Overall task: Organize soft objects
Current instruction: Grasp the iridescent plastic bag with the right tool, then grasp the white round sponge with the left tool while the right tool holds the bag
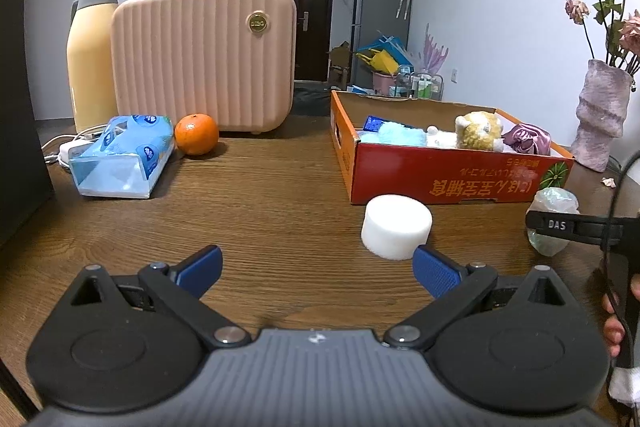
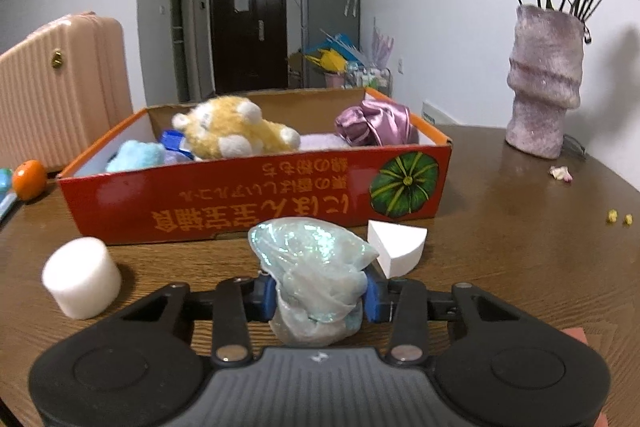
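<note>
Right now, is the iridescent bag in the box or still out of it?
Out. The iridescent bag sits on the table in front of the red box, pinched between the right gripper pads.

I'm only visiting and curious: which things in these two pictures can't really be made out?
- Blue plush, right wrist view: mostly hidden behind the red box wall.
- Tissue pack, right wrist view: cut off by the left edge.
- Shiny bag, left wrist view: partly covered by the right gripper.
- Yellow crumbs, right wrist view: too small to identify.

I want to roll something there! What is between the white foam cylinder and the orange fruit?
Only bare brown wooden table lies between the white foam cylinder and round orange fruit, seen in the left wrist view.
</note>
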Demonstrator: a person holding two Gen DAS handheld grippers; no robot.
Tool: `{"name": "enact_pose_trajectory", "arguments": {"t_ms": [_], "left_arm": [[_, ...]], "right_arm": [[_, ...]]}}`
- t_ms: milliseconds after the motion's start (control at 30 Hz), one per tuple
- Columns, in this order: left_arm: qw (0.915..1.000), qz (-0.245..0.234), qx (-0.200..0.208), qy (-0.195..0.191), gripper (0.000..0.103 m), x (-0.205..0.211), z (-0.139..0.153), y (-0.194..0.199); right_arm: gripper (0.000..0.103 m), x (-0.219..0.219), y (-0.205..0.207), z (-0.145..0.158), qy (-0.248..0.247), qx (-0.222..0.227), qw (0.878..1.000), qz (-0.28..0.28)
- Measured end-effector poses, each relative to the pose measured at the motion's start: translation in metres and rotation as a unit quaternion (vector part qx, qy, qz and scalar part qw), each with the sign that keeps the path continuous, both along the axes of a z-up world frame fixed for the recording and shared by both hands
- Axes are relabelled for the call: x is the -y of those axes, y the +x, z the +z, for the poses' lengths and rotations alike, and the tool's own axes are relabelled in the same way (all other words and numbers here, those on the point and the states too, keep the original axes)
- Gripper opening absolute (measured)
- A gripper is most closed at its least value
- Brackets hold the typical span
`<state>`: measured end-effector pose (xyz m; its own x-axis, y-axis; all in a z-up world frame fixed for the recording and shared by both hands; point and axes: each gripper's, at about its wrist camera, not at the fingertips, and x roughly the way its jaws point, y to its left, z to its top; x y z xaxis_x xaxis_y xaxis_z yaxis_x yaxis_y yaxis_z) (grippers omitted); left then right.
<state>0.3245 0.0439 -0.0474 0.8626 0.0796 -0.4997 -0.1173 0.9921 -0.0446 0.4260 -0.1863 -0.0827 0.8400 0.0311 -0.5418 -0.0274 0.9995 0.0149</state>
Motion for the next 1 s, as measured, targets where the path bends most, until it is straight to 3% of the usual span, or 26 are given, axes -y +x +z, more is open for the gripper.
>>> {"name": "enact_pose_trajectory", "arguments": {"t_ms": [500,1000], "left_arm": [[0.9997,0.015,0.014,0.014,0.103,0.004,-0.002,0.012],[0.9998,-0.001,-0.013,0.014,0.103,0.035,-0.011,0.047]], "right_arm": [[0.039,0.003,-0.029,0.013,0.005,0.051,0.998,0.03],[0.039,0.015,-0.038,0.019,0.031,0.072,0.996,0.042]]}}
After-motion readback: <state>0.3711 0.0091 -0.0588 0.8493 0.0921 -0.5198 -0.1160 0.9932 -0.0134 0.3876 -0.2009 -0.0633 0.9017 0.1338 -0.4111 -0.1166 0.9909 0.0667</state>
